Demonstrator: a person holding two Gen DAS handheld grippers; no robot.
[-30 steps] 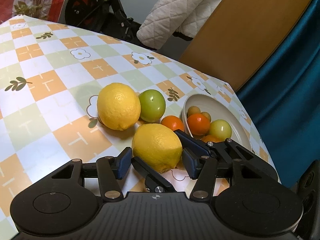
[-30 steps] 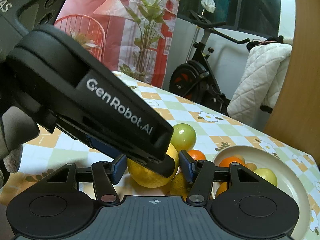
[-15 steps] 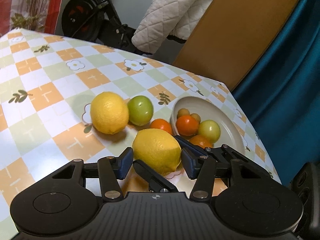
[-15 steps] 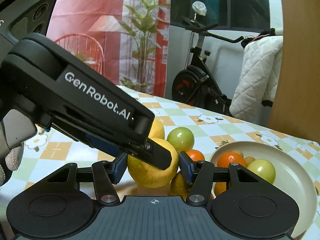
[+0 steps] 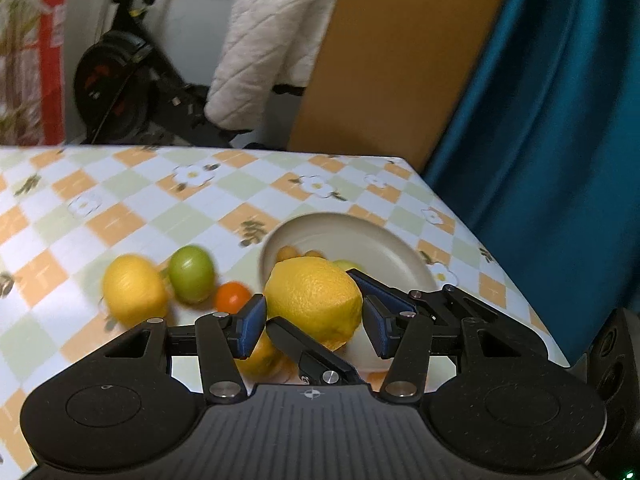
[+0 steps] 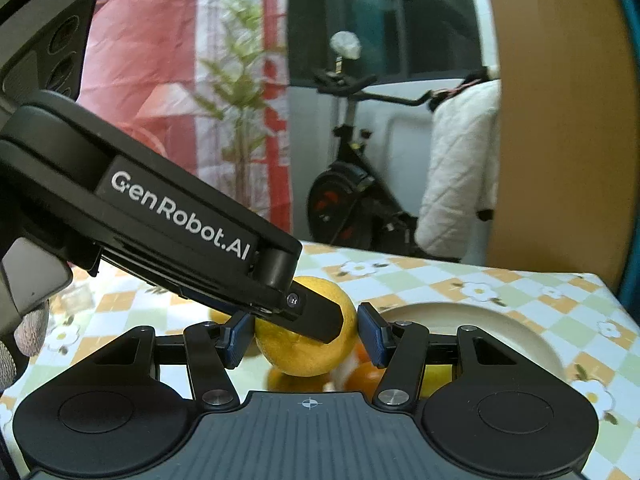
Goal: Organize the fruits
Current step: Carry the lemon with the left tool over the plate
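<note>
Left wrist: lemon (image 5: 314, 300) clamped between both grippers' (image 5: 314, 314) fingers, plate (image 5: 404, 254) just beyond, far-right.

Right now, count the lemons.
2: a gripped lemon by the plate; a second lemon on the table, left of the green fruit. Yellow fruit beneath the first may be a third.

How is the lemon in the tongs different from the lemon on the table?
The held lemon is up off the table, squeezed by both the left tongs and right tongs; the other lemon rests on the tablecloth, untouched, beside a green fruit. Both are yellow and similar in size.
</note>
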